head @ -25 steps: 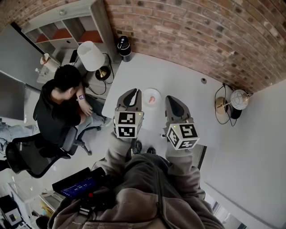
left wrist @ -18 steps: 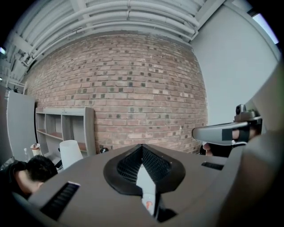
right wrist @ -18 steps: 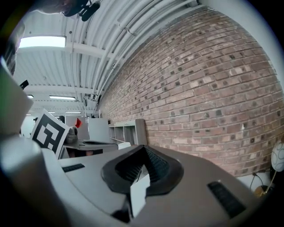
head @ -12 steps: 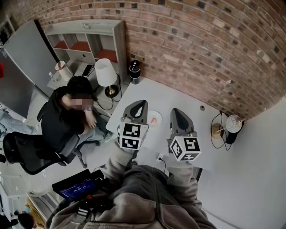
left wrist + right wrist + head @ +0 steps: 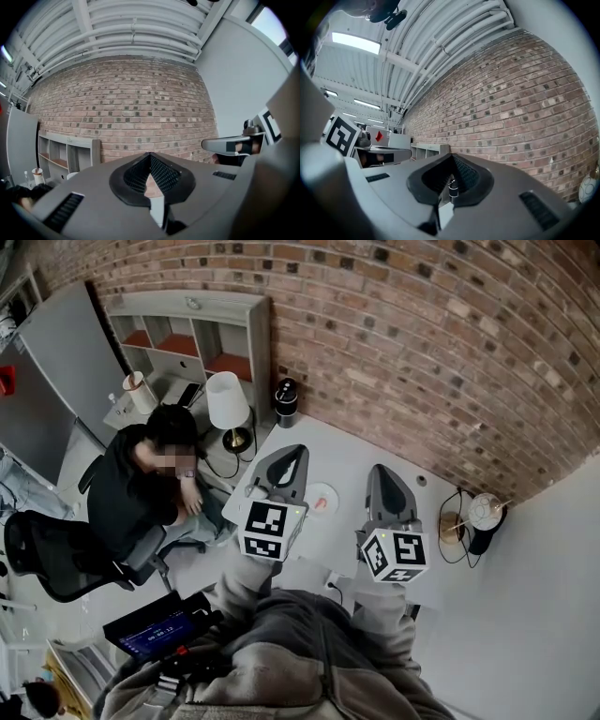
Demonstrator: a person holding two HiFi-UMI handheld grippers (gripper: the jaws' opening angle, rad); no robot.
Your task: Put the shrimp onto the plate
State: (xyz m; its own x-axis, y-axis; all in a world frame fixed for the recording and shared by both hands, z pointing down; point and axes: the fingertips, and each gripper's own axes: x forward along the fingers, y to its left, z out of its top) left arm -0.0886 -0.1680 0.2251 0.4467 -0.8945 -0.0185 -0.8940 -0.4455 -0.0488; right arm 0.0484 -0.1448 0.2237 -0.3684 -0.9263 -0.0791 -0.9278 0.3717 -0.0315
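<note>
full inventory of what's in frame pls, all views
brick wall: 1, red-brown, behind the table
table: 1, white, against the wall
plate: 1, white, on the table between the grippers
shrimp: 1, pink-orange, on the plate
cylinder: 1, black, table's far left corner
lamp: 1, white shade, brass base, left of the table
shelf unit: 1, grey with orange cubbies, far left
round lamp: 1, white and gold, right of the table
seated person: 1, dark top, left
office chair: 1, black, under that person
screen device: 1, black, blue display, bottom left
left gripper: grey, jaws together, empty
right gripper: grey, jaws together, empty
</note>
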